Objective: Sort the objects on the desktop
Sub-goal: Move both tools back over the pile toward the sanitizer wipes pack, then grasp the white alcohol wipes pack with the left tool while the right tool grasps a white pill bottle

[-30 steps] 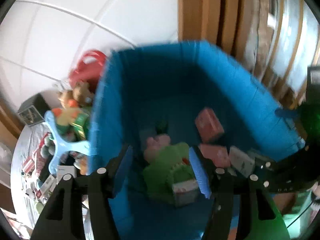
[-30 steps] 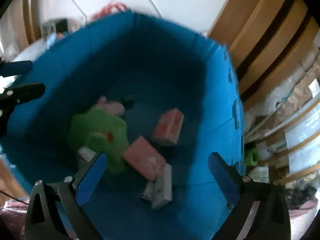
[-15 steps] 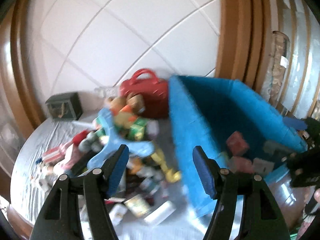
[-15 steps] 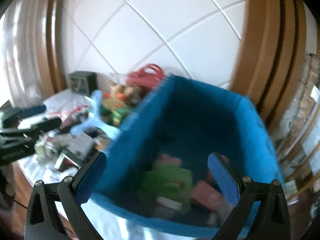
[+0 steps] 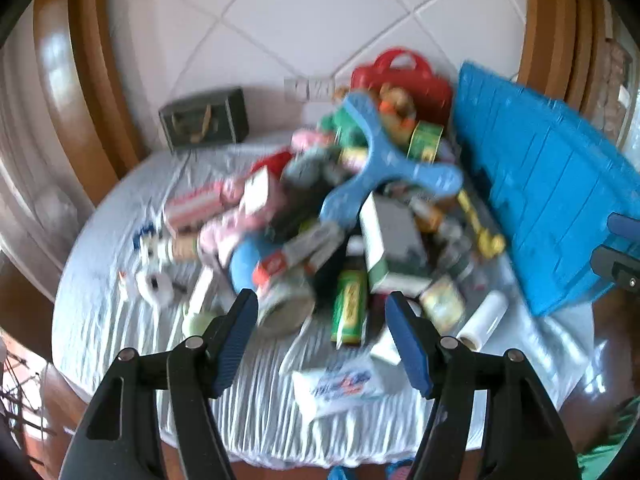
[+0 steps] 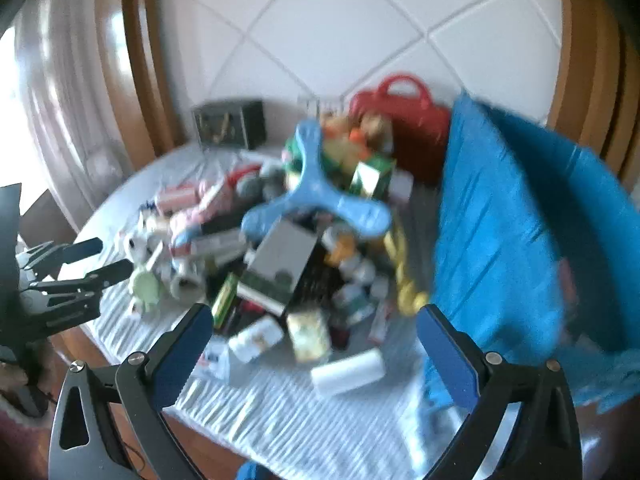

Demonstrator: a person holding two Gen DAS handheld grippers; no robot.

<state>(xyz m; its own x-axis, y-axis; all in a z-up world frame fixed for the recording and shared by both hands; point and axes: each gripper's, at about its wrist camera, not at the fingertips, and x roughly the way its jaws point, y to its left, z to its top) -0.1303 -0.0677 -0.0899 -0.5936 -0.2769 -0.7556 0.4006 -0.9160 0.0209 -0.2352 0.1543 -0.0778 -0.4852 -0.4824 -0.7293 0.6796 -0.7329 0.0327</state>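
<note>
A heap of mixed desktop objects lies on a round table under a white striped cloth (image 5: 120, 320). On top rests a blue three-armed toy (image 5: 384, 172) (image 6: 316, 196), and below it a grey and white box (image 5: 394, 248) (image 6: 280, 264). A green carton (image 5: 350, 308) and a white roll (image 5: 484, 320) (image 6: 348, 366) lie at the near side. My left gripper (image 5: 320, 308) hovers open over the heap's near side, nothing between its pads. My right gripper (image 6: 314, 320) is wide open above the near objects, also empty. A blue fabric bin (image 5: 540, 200) (image 6: 520, 220) stands to the right.
A red handbag (image 5: 404, 76) and a dark box (image 5: 204, 118) stand at the back against a white tiled wall. A white packet (image 5: 340, 390) lies near the front edge. Wooden frames flank the table. The left gripper (image 6: 96, 260) shows at the right view's left edge.
Both views have swung left, from looking down into the blue bin to looking at the heap on the table. Both grippers stayed open and empty.
</note>
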